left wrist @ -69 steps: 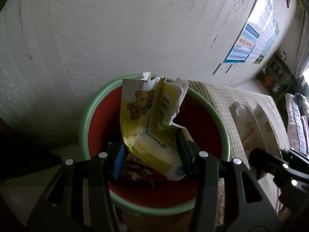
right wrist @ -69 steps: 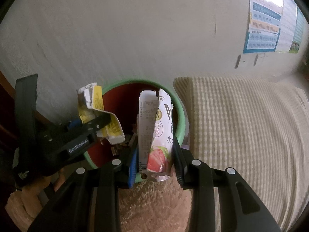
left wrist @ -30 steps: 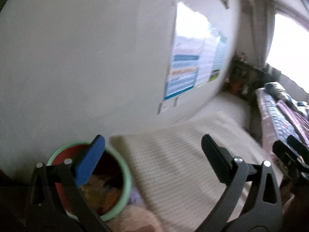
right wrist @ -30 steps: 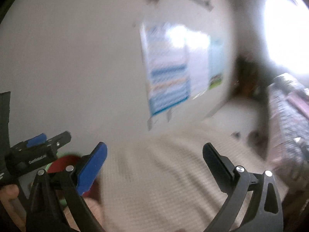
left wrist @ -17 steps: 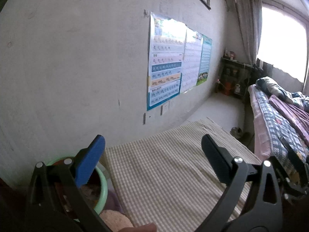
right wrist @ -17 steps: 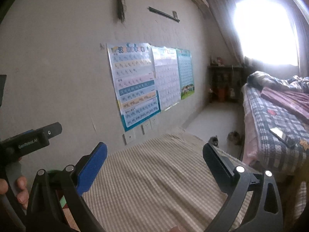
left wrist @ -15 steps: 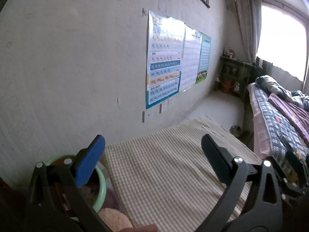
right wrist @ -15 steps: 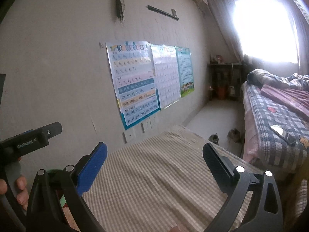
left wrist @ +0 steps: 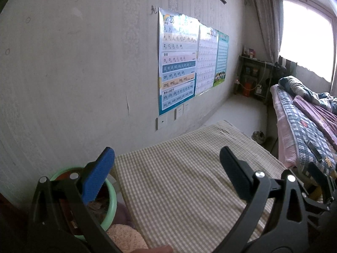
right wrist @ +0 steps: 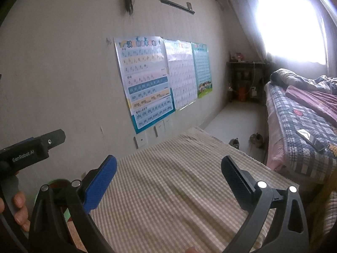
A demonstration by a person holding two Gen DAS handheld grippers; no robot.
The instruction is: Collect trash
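Both the left claw and right claw are released and empty above the checked worktop, beside the bin, apparently ready for further trash.

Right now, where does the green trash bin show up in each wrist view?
Left wrist: bin at lower left, behind the left gripper.
Right wrist: only a sliver of bin at lower left, behind the right gripper.
Shared landmark: blue wall poster.
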